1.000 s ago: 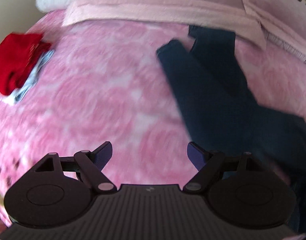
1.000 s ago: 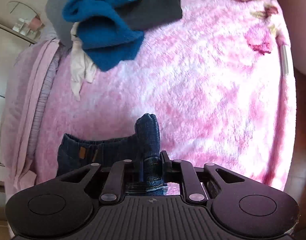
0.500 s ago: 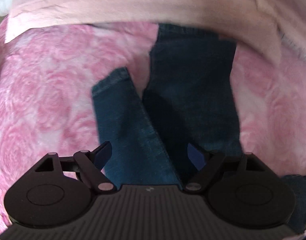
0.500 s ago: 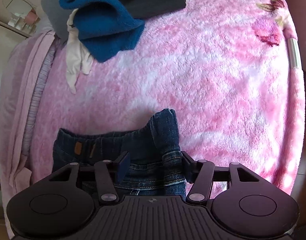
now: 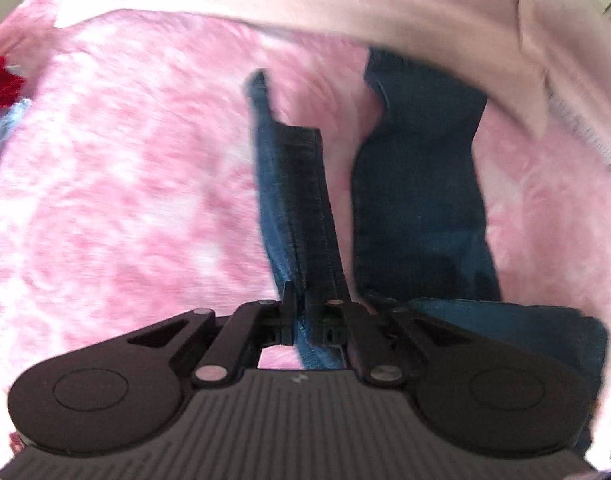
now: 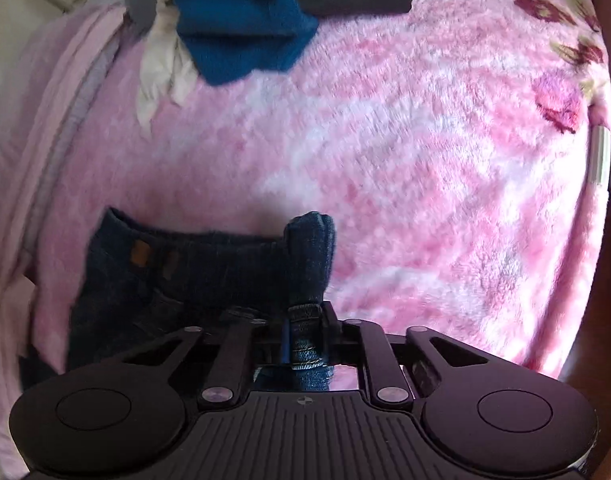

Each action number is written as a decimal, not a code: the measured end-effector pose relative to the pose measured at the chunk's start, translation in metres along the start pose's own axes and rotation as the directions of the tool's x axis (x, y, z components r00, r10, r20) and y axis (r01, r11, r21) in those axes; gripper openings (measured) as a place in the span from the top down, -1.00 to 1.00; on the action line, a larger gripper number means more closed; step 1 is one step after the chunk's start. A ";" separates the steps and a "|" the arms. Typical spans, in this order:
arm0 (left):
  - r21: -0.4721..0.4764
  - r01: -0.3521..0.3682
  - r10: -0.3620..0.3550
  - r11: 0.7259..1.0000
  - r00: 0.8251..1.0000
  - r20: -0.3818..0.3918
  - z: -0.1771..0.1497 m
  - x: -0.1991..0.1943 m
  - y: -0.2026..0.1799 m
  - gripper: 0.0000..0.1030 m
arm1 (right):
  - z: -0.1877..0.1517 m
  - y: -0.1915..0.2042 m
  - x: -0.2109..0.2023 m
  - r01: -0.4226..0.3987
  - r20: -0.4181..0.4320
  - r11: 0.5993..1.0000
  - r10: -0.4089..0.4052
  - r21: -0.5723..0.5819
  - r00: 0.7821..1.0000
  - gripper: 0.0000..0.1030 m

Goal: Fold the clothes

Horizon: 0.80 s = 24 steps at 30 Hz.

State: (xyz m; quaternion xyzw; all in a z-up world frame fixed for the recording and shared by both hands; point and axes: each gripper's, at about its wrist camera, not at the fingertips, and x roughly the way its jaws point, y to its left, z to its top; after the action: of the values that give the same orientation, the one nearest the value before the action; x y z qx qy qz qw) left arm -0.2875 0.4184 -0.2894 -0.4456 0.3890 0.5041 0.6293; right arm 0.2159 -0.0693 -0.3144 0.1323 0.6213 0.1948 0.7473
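The dark blue denim jeans (image 5: 417,184) lie on the pink fluffy bed blanket (image 5: 125,184), legs reaching toward its pillow edge. The left gripper (image 5: 301,312) has just clamped one leg's seam, the right gripper (image 6: 305,332) the bunched waistband, likely to lift and fold.

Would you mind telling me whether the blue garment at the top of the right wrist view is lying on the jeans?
No, the blue garment lies apart from the jeans, with bare pink blanket between them.
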 end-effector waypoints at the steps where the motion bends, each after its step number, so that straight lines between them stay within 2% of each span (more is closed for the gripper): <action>1: -0.017 0.021 -0.021 1.000 1.000 0.018 0.001 -0.015 0.012 0.93 | 0.004 0.009 -0.008 -0.026 0.013 1.000 0.026 0.000 1.000 0.79; 3: -0.043 0.044 -0.039 0.998 0.994 0.103 0.011 -0.051 0.034 0.94 | 0.013 0.031 -0.028 -0.143 0.056 0.990 0.143 -0.002 0.988 0.81; 5: -0.072 0.067 -0.049 0.995 0.972 0.231 0.020 -0.097 0.056 0.95 | 0.023 0.063 -0.054 -0.306 0.115 0.951 0.309 -0.043 0.944 0.83; 7: -0.124 0.116 -0.065 0.986 0.932 0.356 0.024 -0.146 0.080 0.95 | 0.026 0.096 -0.082 -0.446 0.158 0.886 0.463 -0.128 0.872 0.84; 10: -0.155 0.167 -0.072 0.974 0.870 0.487 0.004 -0.211 0.122 0.94 | 0.020 0.132 -0.124 -0.599 0.182 0.749 0.655 -0.283 0.733 0.84; 11: -0.164 0.163 -0.061 0.973 0.864 0.500 -0.011 -0.222 0.134 0.94 | 0.014 0.135 -0.137 -0.628 0.179 0.704 0.700 -0.330 0.691 0.84; 12: -0.173 0.160 -0.050 0.972 0.859 0.510 -0.027 -0.232 0.147 0.93 | 0.007 0.131 -0.145 -0.636 0.174 0.683 0.718 -0.359 0.674 0.84; 13: -0.193 0.161 -0.046 0.968 0.869 0.492 -0.045 -0.230 0.160 0.92 | -0.002 0.126 -0.153 -0.632 0.170 0.674 0.723 -0.382 0.669 0.84; 14: -0.212 0.159 -0.042 0.964 0.880 0.473 -0.063 -0.227 0.174 0.91 | -0.010 0.117 -0.153 -0.616 0.166 0.693 0.704 -0.374 0.691 0.84; 15: -0.227 0.134 -0.023 0.965 0.900 0.435 -0.085 -0.214 0.183 0.88 | -0.017 0.106 -0.150 -0.592 0.161 0.727 0.668 -0.347 0.726 0.84; 16: -0.247 0.091 0.006 0.965 0.930 0.368 -0.104 -0.192 0.190 0.83 | -0.025 0.092 -0.142 -0.549 0.155 0.777 0.610 -0.307 0.777 0.83; 17: -0.264 0.045 0.037 0.963 0.954 0.298 -0.123 -0.170 0.197 0.73 | -0.033 0.076 -0.128 -0.464 0.145 0.844 0.511 -0.267 0.847 0.83; 18: -0.277 -0.033 0.091 0.960 0.975 0.201 -0.144 -0.140 0.203 0.67 | -0.041 0.059 -0.111 -0.353 0.129 0.905 0.389 -0.236 0.912 0.83; 19: -0.279 -0.118 0.156 0.953 0.981 0.115 -0.162 -0.114 0.209 0.70 | -0.048 0.041 -0.089 -0.200 0.084 0.956 0.222 -0.216 0.971 0.72; 20: -0.279 -0.188 0.207 0.942 0.977 0.041 -0.178 -0.091 0.213 0.75 | -0.054 0.024 -0.069 -0.063 0.033 0.978 0.071 -0.200 0.997 0.58; 21: -0.276 -0.251 0.253 0.928 0.967 -0.029 -0.193 -0.070 0.218 0.75 | -0.059 0.008 -0.051 0.049 -0.013 0.982 -0.052 -0.185 0.999 0.56; 22: -0.300 -0.245 0.243 0.922 0.969 -0.044 -0.202 -0.062 0.220 0.75 | -0.063 -0.006 -0.040 0.102 -0.038 0.981 -0.110 -0.163 0.993 0.55; 24: -0.339 -0.218 0.216 0.915 0.975 -0.043 -0.215 -0.054 0.223 0.70 | -0.068 -0.026 -0.031 0.125 -0.046 0.985 -0.131 -0.115 0.990 0.47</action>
State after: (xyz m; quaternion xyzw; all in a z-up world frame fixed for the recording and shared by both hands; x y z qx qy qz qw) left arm -0.5247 0.2193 -0.3412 -0.5033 0.3444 0.6293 0.4817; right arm 0.1476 -0.1099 -0.3122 0.0448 0.6365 0.1844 0.7475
